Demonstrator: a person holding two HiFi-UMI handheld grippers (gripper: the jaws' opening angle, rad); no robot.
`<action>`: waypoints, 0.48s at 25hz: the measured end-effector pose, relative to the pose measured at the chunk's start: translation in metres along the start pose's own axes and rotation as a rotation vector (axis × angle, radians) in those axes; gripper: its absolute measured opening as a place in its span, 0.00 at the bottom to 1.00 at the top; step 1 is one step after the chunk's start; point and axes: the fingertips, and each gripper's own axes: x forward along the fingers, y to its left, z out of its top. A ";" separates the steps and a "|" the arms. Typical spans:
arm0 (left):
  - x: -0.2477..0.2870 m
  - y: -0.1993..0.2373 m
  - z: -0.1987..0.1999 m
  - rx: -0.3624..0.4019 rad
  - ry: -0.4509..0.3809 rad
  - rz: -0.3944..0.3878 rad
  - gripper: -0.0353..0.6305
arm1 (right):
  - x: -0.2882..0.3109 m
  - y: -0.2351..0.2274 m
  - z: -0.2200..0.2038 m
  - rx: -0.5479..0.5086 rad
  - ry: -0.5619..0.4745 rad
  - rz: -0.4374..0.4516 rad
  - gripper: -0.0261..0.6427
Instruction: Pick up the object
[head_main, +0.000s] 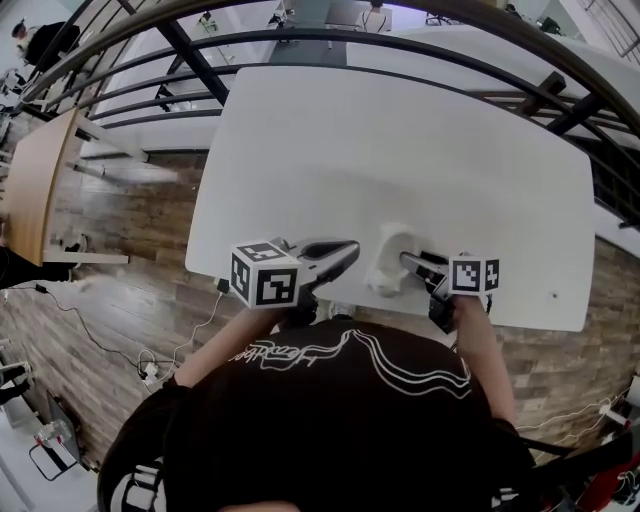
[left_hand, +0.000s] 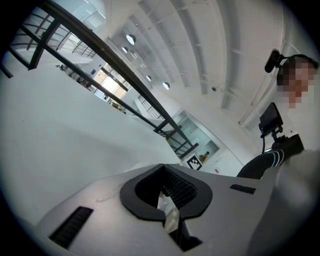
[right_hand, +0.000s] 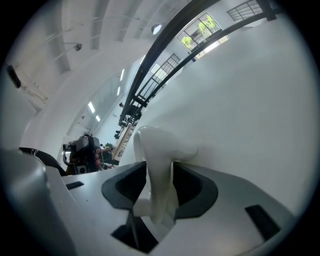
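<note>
Right gripper (right_hand: 158, 192) pinches glossy white object (right_hand: 159, 145) at its narrow neck | seems light, rigid, slippery | left gripper (left_hand: 168, 202) closed, empty

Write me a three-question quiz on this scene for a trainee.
1. True or false: the right gripper has its jaws closed on the white object.
2. Which gripper holds nothing? A. left gripper B. right gripper C. neither
3. Fill in: the table under both grippers is ____ in colour.

Key: 1 true; 2 A; 3 white.
</note>
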 end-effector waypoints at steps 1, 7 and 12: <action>-0.001 0.000 0.000 0.000 -0.002 0.003 0.06 | 0.000 0.000 0.000 0.003 0.000 0.004 0.25; -0.003 0.003 -0.001 -0.008 -0.009 0.018 0.06 | 0.002 0.002 -0.002 0.038 -0.011 0.042 0.25; -0.006 0.006 0.000 -0.005 -0.011 0.024 0.06 | 0.005 0.003 -0.001 0.031 -0.022 0.039 0.25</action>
